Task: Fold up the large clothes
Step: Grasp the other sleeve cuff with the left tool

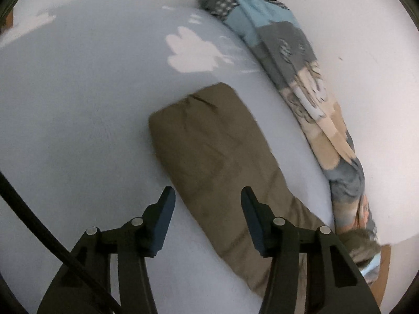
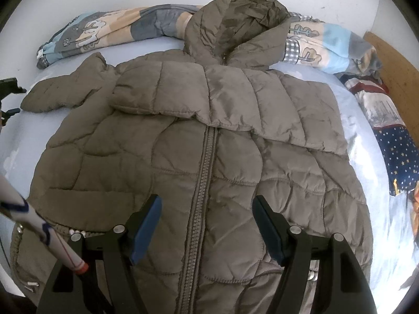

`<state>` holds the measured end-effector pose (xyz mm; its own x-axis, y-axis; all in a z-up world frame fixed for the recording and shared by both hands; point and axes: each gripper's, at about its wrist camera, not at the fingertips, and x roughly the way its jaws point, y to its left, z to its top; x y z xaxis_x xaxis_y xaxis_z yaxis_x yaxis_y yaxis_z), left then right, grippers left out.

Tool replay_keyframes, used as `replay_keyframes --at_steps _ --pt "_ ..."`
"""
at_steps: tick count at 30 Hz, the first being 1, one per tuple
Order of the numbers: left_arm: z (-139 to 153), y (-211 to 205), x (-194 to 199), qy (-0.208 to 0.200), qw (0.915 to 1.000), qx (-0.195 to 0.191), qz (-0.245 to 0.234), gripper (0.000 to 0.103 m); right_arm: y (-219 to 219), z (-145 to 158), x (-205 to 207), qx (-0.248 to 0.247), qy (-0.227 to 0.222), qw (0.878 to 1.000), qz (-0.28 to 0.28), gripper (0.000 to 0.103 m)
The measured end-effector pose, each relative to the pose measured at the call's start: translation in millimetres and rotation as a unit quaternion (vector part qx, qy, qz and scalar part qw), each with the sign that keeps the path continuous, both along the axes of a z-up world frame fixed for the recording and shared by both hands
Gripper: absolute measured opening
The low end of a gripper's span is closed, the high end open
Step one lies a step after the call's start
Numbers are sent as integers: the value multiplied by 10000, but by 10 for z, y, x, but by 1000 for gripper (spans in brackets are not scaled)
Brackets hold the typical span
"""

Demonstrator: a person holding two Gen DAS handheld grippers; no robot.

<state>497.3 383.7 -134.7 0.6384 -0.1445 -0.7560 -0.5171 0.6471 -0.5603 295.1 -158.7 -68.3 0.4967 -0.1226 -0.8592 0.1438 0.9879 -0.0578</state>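
An olive-brown padded jacket [image 2: 209, 136] with a hood [image 2: 235, 26] lies front up on a pale blue bed sheet [image 2: 361, 136], its zip [image 2: 201, 183] closed. One sleeve is laid across the chest. The other sleeve [image 2: 60, 91] stretches out to the left. In the left wrist view that outstretched sleeve [image 1: 209, 144] runs diagonally over the sheet [image 1: 78, 104]. My left gripper [image 1: 207, 189] hangs just above the sleeve's near edge, its jaws apart and pressing on nothing. My right gripper [image 2: 207, 197] is open above the lower front of the jacket, astride the zip.
A rolled patterned quilt [image 2: 104, 31] [image 1: 288, 52] lies along the white wall behind the jacket. Dark blue star-patterned bedding [image 2: 398, 151] and a wooden bed frame [image 2: 392, 60] are on the right. A white tube with a red tip [image 2: 39, 225] crosses the lower left.
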Motion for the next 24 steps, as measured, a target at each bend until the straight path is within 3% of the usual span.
replay_keyframes --at_steps 9,11,12,14,18,24 --pt "-296 323 131 -717 9933 -764 489 48 -32 -104 21 -2 129 9999 -9 76" --pt "-262 306 158 -654 9949 -606 477 23 -49 -127 30 31 150 9999 -26 76" --pt "-229 288 152 -646 9954 -541 453 21 -68 -130 39 45 152 9999 -42 76" --pt "-114 245 135 -729 9958 -390 389 16 -104 -128 50 82 141 9998 -111 76" --pt "294 74 89 -981 9951 9 124 16 -233 -37 51 258 -23 9992 -302 76" --pt "1114 -412 -84 -1530 9856 548 -477 16 -577 146 52 534 -286 9957 -707 76"
